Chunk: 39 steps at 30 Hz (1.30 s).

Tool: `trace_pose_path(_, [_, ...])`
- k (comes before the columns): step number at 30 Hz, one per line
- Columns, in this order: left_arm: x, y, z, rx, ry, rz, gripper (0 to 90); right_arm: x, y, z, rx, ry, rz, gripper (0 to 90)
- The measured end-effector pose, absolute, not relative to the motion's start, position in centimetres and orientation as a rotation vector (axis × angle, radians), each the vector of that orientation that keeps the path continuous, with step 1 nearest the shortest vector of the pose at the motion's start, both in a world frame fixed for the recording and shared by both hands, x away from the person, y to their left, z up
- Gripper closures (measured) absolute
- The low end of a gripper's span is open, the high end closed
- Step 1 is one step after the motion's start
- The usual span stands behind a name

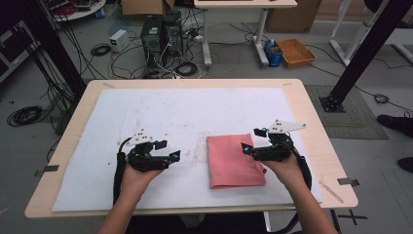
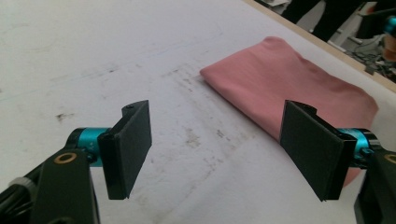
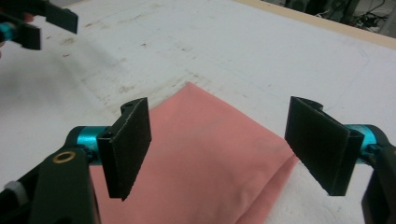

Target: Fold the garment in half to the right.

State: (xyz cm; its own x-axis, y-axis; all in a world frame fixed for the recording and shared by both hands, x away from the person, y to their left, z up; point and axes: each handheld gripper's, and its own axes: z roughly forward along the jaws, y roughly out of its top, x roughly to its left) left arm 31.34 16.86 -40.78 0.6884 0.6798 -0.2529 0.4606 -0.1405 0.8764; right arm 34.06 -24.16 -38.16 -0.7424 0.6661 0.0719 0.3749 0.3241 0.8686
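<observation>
A folded pink cloth [image 1: 233,162] lies flat on the white mat [image 1: 160,112], right of the table's middle. My right gripper [image 1: 251,141] hovers over the cloth's right edge, its jaws wide apart with nothing between them; the cloth [image 3: 205,154] lies below them. To the left of the cloth my left gripper [image 1: 168,148] stands open above bare mat and points toward the cloth [image 2: 280,88]. In the left gripper view its two black pads [image 2: 128,149] hold nothing.
The mat covers a light wooden table [image 1: 311,122] and carries faint smudges near its middle. Beyond the table are computer towers [image 1: 158,34], loose cables, a second desk and an orange tray [image 1: 295,51]. A black frame post [image 1: 360,53] stands at the right.
</observation>
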Motion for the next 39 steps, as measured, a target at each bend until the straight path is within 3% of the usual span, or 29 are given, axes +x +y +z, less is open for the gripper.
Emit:
trace_pose_path(14, [31.7, 17.3, -40.2, 1.777, 0.724, 0.282, 20.9, 33.7, -27.4, -39.8, 0.973, 2.181, 1.461, 20.2])
trace_pose_path(39, [31.8, 18.0, -41.0, 1.795, 0.726, 0.277, 18.5, 34.3, -27.1, -41.2, 0.989, 2.181, 1.47, 18.9])
